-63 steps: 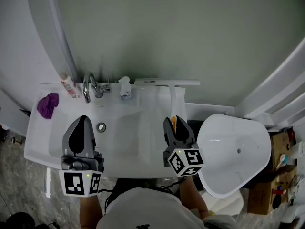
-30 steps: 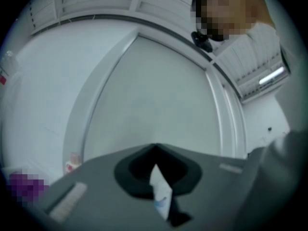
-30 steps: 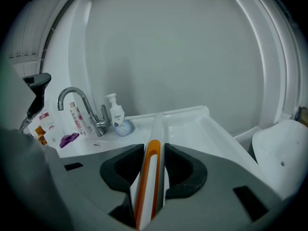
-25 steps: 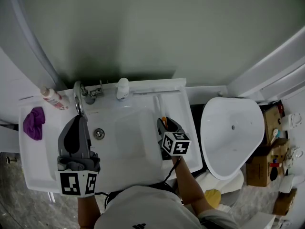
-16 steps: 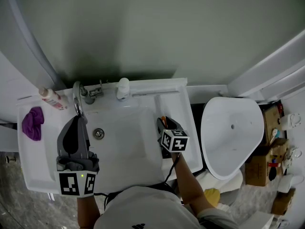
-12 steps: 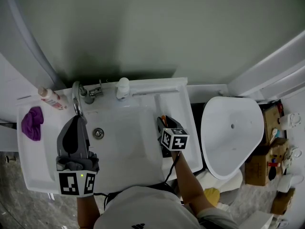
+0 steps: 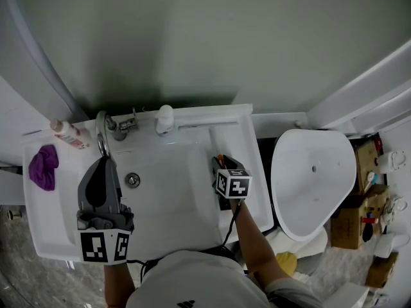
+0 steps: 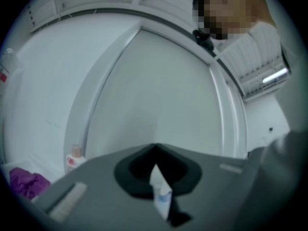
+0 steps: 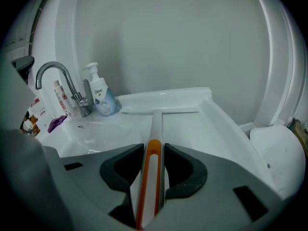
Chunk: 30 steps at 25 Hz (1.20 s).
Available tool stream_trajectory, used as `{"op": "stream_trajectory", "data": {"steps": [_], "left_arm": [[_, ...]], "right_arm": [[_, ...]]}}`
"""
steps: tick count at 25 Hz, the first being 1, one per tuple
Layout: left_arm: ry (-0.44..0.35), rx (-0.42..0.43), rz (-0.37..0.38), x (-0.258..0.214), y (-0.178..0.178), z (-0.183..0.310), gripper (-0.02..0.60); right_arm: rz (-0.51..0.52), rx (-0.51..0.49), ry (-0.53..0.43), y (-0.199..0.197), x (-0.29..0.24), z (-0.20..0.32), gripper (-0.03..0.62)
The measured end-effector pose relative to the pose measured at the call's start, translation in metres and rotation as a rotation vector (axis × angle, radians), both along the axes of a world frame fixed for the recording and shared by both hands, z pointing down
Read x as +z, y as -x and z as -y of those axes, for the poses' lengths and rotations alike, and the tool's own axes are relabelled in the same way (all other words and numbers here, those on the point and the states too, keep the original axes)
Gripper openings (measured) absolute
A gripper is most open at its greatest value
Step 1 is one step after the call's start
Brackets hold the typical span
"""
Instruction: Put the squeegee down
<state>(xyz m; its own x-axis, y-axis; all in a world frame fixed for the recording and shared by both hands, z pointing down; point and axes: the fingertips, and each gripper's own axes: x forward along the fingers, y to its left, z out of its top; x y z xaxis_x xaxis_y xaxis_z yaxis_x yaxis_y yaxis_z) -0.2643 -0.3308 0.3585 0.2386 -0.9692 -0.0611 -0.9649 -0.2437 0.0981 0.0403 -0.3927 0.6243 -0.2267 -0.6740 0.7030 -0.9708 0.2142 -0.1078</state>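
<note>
Right gripper [image 9: 154,150]: I found it closed on the squeegee [image 9: 156,124], both jaws pressed against the orange-inlaid grip at the near end of the handle.

From there the white shaft ran out toward 12 o'clock. Its crossbar blade lay along the back of the sink ledge [image 9: 192,124]. I could not confirm whether the blade was touching the ledge or sitting just above it.

Handling, in my judgement: a light, stiff plastic tool with a softer blade edge and no fragile parts. The hold at the grip was the right one. The long shaft could lever in the jaws if swung, and the glazed ledge looked slick, so the tool could slide on release.

A soap bottle [image 9: 102,100] stood at 11 o'clock and the tap [image 9: 55,71] at 10 o'clock, both well apart from the blade.

Left gripper [image 8: 155,163]: jaws together and gripping nothing I could name. A thin white-and-blue sliver showed at the seam, unidentified.
</note>
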Motion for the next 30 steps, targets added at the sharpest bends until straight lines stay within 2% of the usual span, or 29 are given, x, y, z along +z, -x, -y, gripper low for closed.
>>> {"op": "stream_trajectory", "data": {"steps": [9, 17, 20, 25, 27, 30], "left_arm": [[0.001, -0.008, 0.006, -0.001, 0.002, 0.000, 0.008], [-0.002, -0.029, 0.002, -0.002, 0.007, -0.008, 0.009], [-0.006, -0.031, 0.006, -0.004, 0.007, -0.012, 0.008], [-0.020, -0.042, 0.005, -0.010, 0.006, -0.017, 0.009], [-0.025, -0.044, 0.005, -0.012, 0.004, -0.020, 0.008], [-0.032, -0.047, 0.005, -0.016, 0.000, -0.026, 0.009]], "right_arm": [[-0.066, -0.015, 0.056, 0.000, 0.012, -0.001, 0.135], [-0.112, -0.035, 0.048, -0.001, 0.014, -0.001, 0.140], [-0.104, -0.045, 0.029, 0.000, 0.009, -0.003, 0.149], [-0.098, -0.050, -0.060, -0.001, -0.018, -0.006, 0.158], [-0.103, -0.048, -0.103, -0.002, -0.032, -0.008, 0.113], [-0.078, -0.047, -0.162, -0.001, -0.052, -0.013, 0.002]]}}
